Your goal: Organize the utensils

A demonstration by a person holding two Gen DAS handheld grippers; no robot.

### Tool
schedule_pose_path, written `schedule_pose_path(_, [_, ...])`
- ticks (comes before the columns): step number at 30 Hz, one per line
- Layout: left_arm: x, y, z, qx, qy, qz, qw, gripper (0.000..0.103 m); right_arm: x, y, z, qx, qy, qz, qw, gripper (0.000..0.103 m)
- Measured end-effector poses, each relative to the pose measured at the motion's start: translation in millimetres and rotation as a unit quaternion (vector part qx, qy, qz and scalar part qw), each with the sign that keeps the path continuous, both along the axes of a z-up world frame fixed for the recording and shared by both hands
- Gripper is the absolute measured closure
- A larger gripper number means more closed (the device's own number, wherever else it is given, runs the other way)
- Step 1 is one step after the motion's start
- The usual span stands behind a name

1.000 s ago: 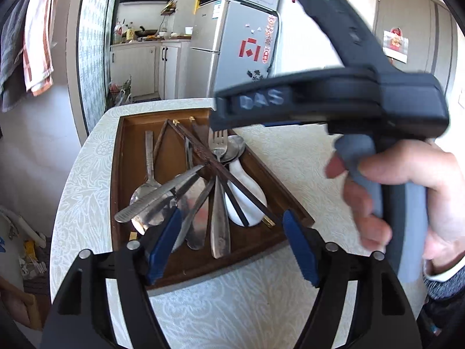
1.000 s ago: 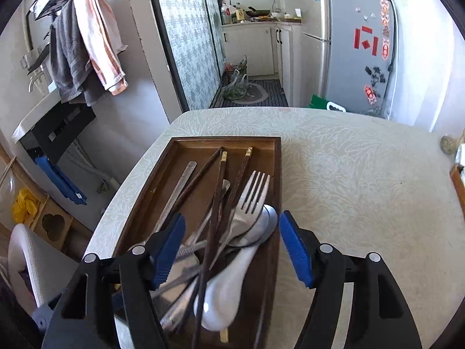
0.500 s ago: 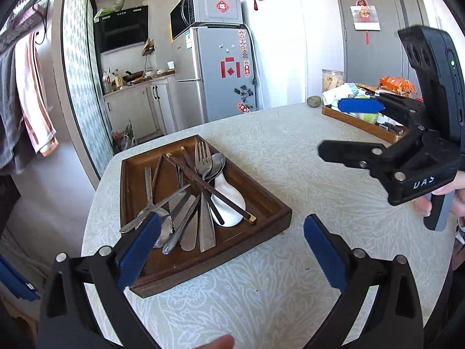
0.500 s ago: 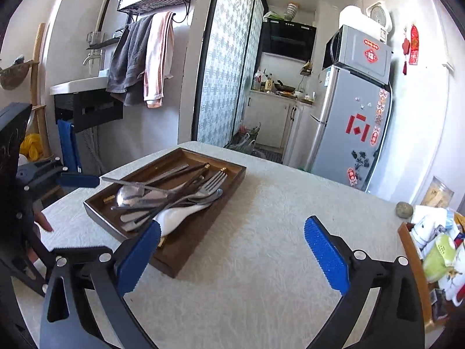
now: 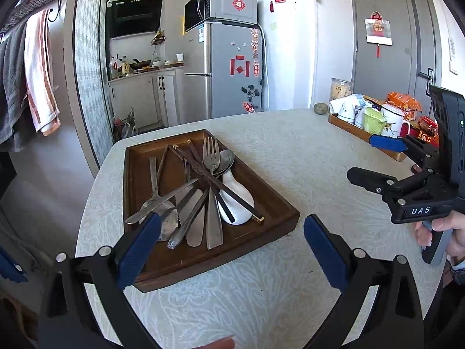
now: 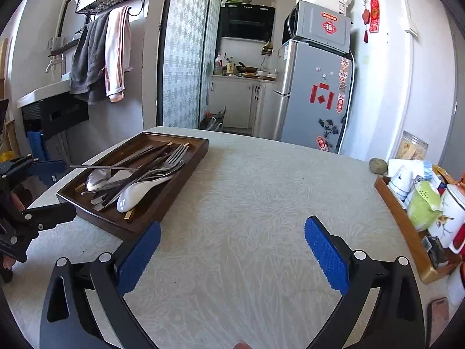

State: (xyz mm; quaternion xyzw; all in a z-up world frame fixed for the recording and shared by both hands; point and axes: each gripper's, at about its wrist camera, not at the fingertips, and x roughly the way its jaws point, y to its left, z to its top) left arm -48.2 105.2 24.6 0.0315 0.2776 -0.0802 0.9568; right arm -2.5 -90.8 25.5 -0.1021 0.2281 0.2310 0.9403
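A dark wooden tray (image 5: 270,200) (image 6: 189,171) lies on the white patterned table (image 5: 305,160). In it is a heap of utensils: a metal fork (image 5: 210,157) (image 6: 174,154), dark chopsticks (image 5: 203,171), a white ceramic spoon (image 5: 235,200) (image 6: 136,193), metal spoons (image 5: 151,203) and knives. My left gripper (image 5: 231,247) is open just short of the tray's near edge, nothing between its blue pads. My right gripper (image 6: 231,256) is open over bare table to the right of the tray, seen from the side as the right gripper (image 5: 389,160).
A second wooden tray (image 6: 407,232) with mugs, a green cup (image 6: 423,203) and snack packets stands at the table's right. A small stone (image 6: 377,165) and a jar (image 6: 412,148) are behind it. A phone (image 6: 438,308) lies near the right edge. The fridge (image 5: 226,69) stands beyond the table.
Both grippers opened wider and drew back from the tray. The right gripper swung away from above the utensils to the table on the right; the left now sees the whole tray.
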Motion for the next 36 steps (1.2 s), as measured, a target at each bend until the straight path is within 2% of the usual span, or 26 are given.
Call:
schedule_pose_path(3, [-0.8,1.1,0.9,-0.002,-0.004,0.003,1.0000,0.003,-5.0,3.0,1.1,0.001,-0.006,0.030,1.000,0.003])
schedule_pose_path(8, [-4.5,0.9,2.6,0.001,-0.015,0.007,0.9999,0.003,-12.5,4.8,4.2,-0.004,-0.023,0.040,0.999,0.003])
schedule_pose_path(16, [-3.7,-5.1,1.7,0.017,-0.014,0.005,0.9997,0.003,-14.6,-0.7,7.6,0.016,-0.027,0.051,0.998,0.003])
schedule_pose_path(36, [-2.5,-1.5,0.7,0.012,-0.013,0.007,0.9998,0.003,-15.3,0.1,7.8,0.020,-0.026,0.053,0.998,0.003])
